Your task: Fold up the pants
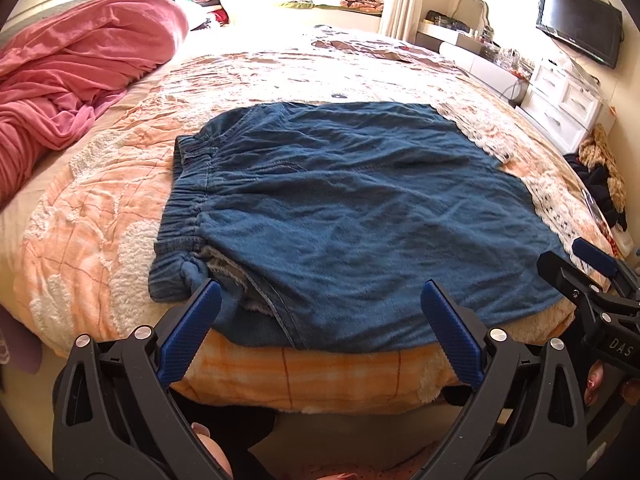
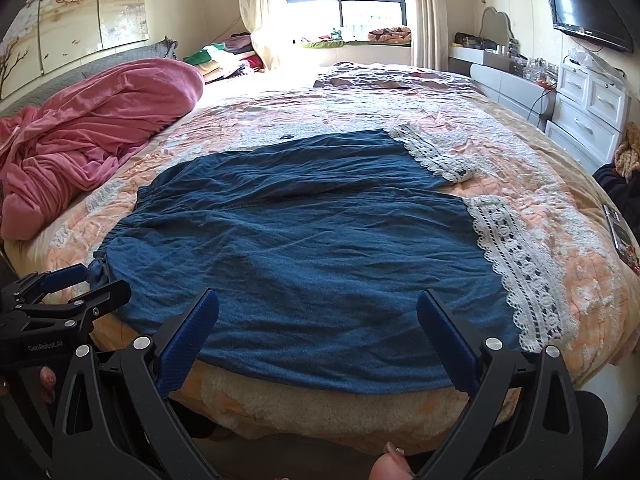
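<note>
Blue pants with white lace hems lie spread flat on the bed, elastic waistband to the left, legs running right. They also fill the right wrist view. My left gripper is open and empty, hovering over the near edge by the waistband end. My right gripper is open and empty, over the near edge of the front leg. Each gripper shows in the other's view: the right one at the right, the left one at the left.
The bed has an orange and white quilt. A pink blanket is heaped at the far left. White drawers, a wall TV and a dark clothes pile stand on the right. A phone lies near the bed's right edge.
</note>
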